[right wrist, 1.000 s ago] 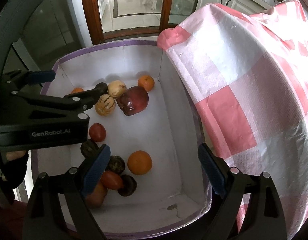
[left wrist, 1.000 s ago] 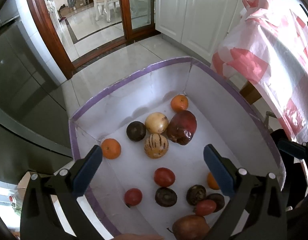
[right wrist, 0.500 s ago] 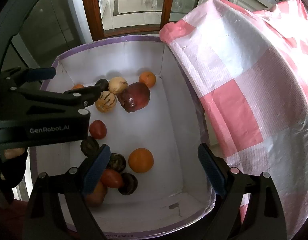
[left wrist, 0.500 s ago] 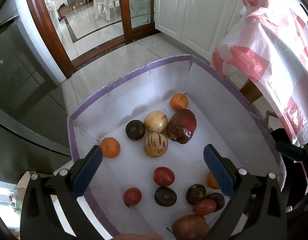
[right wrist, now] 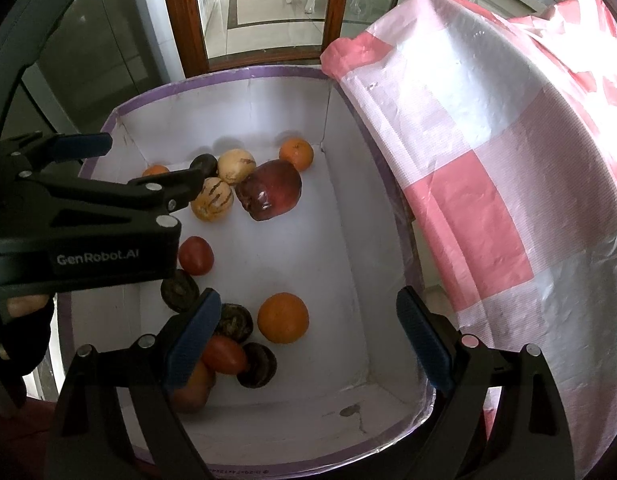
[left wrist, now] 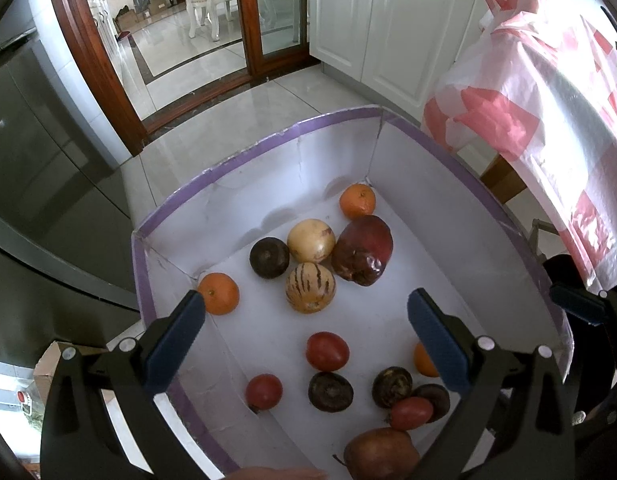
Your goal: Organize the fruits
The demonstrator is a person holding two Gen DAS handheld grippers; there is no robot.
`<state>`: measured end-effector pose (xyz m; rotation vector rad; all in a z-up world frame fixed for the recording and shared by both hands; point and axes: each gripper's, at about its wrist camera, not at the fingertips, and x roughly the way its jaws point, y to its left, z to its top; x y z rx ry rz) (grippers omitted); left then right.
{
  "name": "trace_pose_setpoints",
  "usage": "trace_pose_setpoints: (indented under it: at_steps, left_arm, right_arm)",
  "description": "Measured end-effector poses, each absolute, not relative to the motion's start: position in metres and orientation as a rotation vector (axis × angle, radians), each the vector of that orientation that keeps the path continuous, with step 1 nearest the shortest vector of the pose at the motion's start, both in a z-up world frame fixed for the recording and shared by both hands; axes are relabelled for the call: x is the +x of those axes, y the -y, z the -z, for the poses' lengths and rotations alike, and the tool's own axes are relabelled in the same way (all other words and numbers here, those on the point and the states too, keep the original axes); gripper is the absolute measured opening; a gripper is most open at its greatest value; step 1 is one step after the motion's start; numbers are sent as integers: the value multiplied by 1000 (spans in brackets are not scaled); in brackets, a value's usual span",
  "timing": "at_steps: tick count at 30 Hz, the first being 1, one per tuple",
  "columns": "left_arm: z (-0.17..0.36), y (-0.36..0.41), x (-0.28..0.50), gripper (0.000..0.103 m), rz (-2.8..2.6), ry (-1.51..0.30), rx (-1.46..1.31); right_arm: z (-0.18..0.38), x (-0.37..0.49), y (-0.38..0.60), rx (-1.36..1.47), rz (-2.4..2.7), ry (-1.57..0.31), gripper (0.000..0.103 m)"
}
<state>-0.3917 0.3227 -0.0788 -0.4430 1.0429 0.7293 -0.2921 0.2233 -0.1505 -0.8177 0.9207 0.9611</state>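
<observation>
Blue-padded, my left gripper point(left wrist: 306, 340) and right gripper point(right wrist: 308, 334) both hang spread and empty above the white box point(left wrist: 448, 168), picking not yet begun, so next I must drop onto the orange point(right wrist: 283, 317) near its front wall, tomatoes and melons lying farther in.

only readable thing is "GenRobot.AI" in pale letters on the black side of the left gripper point(right wrist: 120, 162); there's a tiny print line along the white box point(right wrist: 244, 473) near rim, too small to read
</observation>
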Motion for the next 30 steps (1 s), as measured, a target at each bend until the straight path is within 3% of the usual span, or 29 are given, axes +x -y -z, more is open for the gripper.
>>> trace_pose_setpoints:
  at_steps: [30]
  left_arm:
    - [88, -326, -391, 101, -712, -1052, -449]
  right_arm:
    - [153, -292, -222, -818, -961, -924, 87]
